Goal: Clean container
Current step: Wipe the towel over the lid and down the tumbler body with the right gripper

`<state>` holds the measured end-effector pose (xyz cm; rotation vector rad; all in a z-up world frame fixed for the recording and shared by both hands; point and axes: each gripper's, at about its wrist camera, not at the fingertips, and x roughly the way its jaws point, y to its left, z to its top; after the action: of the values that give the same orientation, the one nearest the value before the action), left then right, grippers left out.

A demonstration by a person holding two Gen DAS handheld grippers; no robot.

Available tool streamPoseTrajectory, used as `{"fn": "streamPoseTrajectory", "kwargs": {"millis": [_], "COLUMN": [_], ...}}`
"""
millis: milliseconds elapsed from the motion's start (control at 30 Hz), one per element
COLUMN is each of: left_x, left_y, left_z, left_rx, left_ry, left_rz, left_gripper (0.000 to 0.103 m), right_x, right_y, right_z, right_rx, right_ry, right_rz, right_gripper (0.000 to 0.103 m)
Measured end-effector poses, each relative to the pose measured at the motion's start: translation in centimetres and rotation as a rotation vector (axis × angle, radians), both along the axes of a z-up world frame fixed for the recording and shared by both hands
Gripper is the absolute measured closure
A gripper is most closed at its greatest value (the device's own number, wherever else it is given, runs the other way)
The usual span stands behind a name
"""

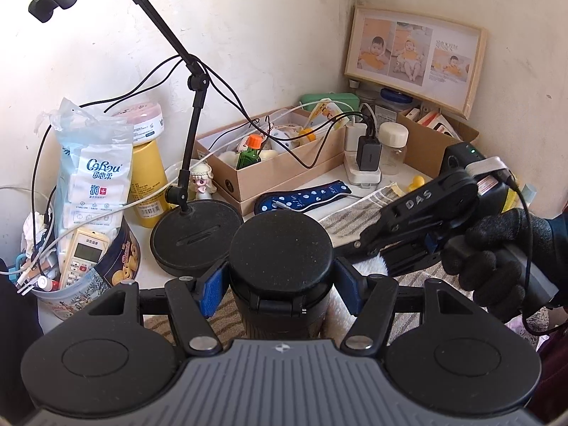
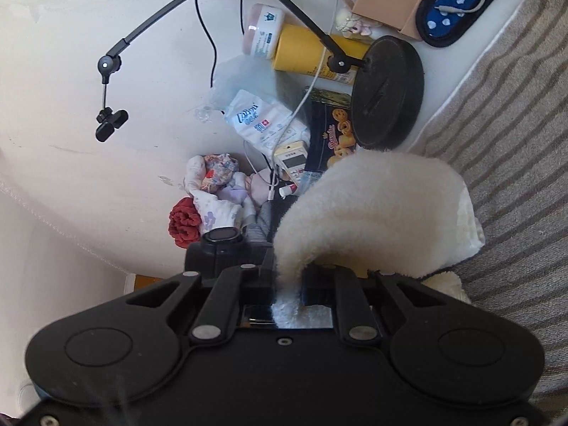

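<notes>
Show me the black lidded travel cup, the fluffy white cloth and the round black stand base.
Black lidded travel cup (image 1: 280, 248): left wrist view, lid top.
Fluffy white cloth (image 2: 376, 206): right wrist view, middle of the pile.
Round black stand base (image 1: 195, 234): left wrist view, top face.

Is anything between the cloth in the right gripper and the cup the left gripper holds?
Nothing visible. The left gripper clamps the black cup upright, and the right gripper brings the white cloth in beside the cup's right side, with no object between them.

Dark lidded container (image 1: 280, 266), upright, closed, fluffy white cloth (image 2: 372, 209) draped just beside it
</notes>
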<state>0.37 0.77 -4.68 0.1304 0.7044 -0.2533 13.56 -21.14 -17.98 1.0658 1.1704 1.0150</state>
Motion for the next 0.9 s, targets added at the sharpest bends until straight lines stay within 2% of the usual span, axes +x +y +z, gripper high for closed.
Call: {"fn": "streamPoseTrajectory", "kwargs": {"millis": [467, 567, 667, 733, 833, 900], "left_x": [0.0, 0.3, 0.5, 1.0, 1.6, 1.6], "left_y": [-0.4, -0.4, -0.3, 0.2, 0.5, 0.2], "left_z": [0.1, 0.3, 0.5, 0.6, 0.9, 0.9], "left_rx": [0.016, 0.046, 0.096, 0.085, 0.057, 0.029], "left_ry": [0.0, 0.005, 0.006, 0.026, 0.077, 0.101], "left_rz": [-0.025, -0.094, -0.256, -0.298, -0.247, -0.176], "left_gripper": [0.04, 0.04, 0.04, 0.04, 0.039, 0.031], "right_x": [0.3, 0.4, 0.5, 0.5, 0.5, 0.3], "right_y": [0.6, 0.7, 0.6, 0.4, 0.4, 0.6], "right_z": [-3.9, -4.8, -5.2, -5.4, -5.4, -5.0], "right_rx": [-0.14, -0.171, -0.196, -0.2, -0.205, -0.21], "right_ry": [0.053, 0.072, 0.08, 0.087, 0.083, 0.067], "right_rz": [0.017, 0.017, 0.014, 0.01, 0.005, 0.01], "right_gripper": [0.092, 0.092, 0.092, 0.092, 0.092, 0.092]}}
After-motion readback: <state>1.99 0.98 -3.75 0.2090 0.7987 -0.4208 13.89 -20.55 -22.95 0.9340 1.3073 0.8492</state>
